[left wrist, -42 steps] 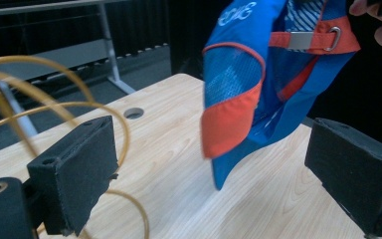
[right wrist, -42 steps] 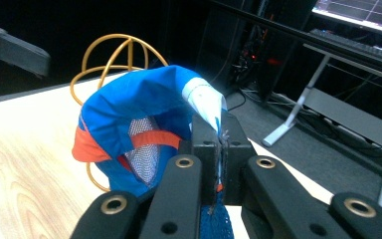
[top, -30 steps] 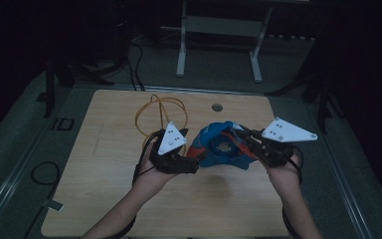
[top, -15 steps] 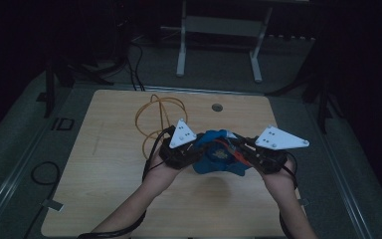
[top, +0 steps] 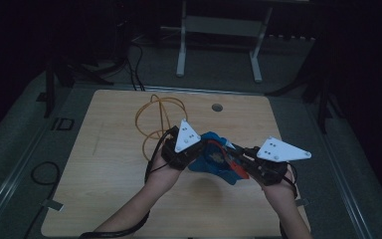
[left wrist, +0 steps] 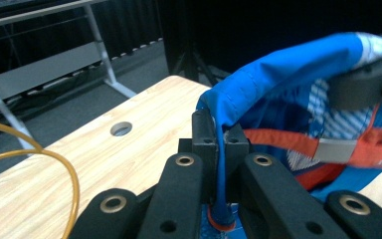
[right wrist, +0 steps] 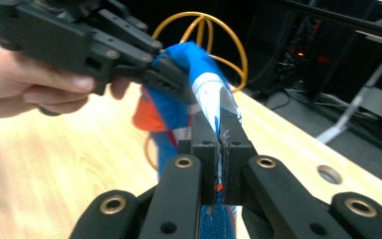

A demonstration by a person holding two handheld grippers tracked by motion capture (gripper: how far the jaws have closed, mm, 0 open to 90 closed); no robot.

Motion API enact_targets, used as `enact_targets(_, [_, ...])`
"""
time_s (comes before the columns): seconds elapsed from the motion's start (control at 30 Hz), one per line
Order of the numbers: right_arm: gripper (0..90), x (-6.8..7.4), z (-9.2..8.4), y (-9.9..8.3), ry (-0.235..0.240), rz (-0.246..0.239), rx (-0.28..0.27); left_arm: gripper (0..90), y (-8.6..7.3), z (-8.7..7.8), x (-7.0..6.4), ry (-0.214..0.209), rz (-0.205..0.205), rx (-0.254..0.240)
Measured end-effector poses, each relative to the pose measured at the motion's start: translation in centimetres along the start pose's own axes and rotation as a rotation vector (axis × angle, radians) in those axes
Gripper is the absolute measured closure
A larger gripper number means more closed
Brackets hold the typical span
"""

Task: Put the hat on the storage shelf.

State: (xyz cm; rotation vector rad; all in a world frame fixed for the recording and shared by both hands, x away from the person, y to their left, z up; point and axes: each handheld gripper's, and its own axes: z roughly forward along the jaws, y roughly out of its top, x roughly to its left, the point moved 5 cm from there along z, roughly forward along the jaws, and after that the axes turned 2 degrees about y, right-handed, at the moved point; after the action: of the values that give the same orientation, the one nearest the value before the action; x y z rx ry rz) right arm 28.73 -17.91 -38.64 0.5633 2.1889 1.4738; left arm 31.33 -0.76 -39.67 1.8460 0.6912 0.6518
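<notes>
The left gripper (top: 199,149) is squeezed tight on the edge of a blue cloth bag (top: 218,158). The right gripper (top: 241,155) is squeezed tight on another edge of it. The bag is held up over the wooden table (top: 109,169), stretched sideways between the two grippers. Its orange strap (left wrist: 298,142) runs across it. A yellow cable (top: 154,114) is looped on the table behind.

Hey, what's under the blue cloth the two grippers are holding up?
Bare wooden table shows around the blue cloth, which both the left gripper and the right gripper pinch. The patch directly beneath the cloth is covered, so anything lying there cannot be seen.
</notes>
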Motion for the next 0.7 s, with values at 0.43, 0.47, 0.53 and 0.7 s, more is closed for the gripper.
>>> enact_targets(0.43, [66.7,2.2,-1.4,0.1,0.080,0.005,-0.041,89.8,0.5,-1.0,-0.2,-0.092,0.023,-0.079])
enact_targets(0.47, [63.9,2.5,-1.7,0.2,0.091,-0.001,-0.044,89.8,0.5,-1.0,-0.1,-0.100,0.028,-0.086])
enact_targets(0.53, [60.1,2.9,-2.3,0.4,0.104,-0.019,-0.046,89.7,0.4,-1.2,0.0,-0.103,0.032,-0.087])
enact_targets(0.7, [57.1,3.0,-3.4,0.3,0.080,-0.026,-0.064,89.7,0.4,-2.2,0.4,-0.166,0.055,-0.165])
